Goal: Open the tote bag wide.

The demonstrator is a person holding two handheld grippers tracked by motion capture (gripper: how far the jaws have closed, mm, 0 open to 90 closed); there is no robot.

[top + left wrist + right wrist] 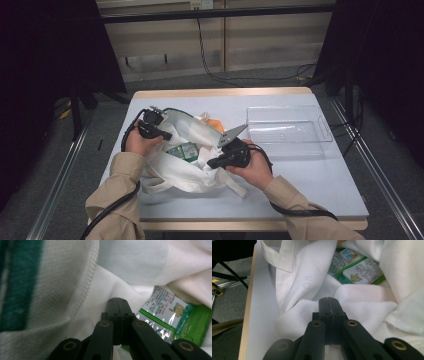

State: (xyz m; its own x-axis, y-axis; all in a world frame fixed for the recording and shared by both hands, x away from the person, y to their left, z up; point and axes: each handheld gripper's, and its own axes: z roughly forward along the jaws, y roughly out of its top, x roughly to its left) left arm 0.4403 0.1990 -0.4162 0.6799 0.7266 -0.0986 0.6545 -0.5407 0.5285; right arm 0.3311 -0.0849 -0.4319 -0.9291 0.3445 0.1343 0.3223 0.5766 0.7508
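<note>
A white cloth bag (pixel 185 172) lies open on the table. Green snack packets (pixel 183 150) rest inside it beside an orange thing (pixel 214 125). My left gripper (pixel 167 136) is at the bag's left rim. In the left gripper view its jaws (pixel 117 300) are shut, with the tips pressed into a crease of the bag's cloth (pixel 62 290) next to a green packet (pixel 170 315). My right gripper (pixel 212 162) is at the bag's near right side. Its jaws (pixel 328 299) are shut where the cloth (pixel 307 277) bunches up, with packets (pixel 357 267) beyond.
A clear plastic tray (pixel 325 130) stands on the table to the right of the bag. The bag's handles (pixel 155 186) trail toward the table's front edge. The table's left edge (pixel 247 315) is close by in the right gripper view.
</note>
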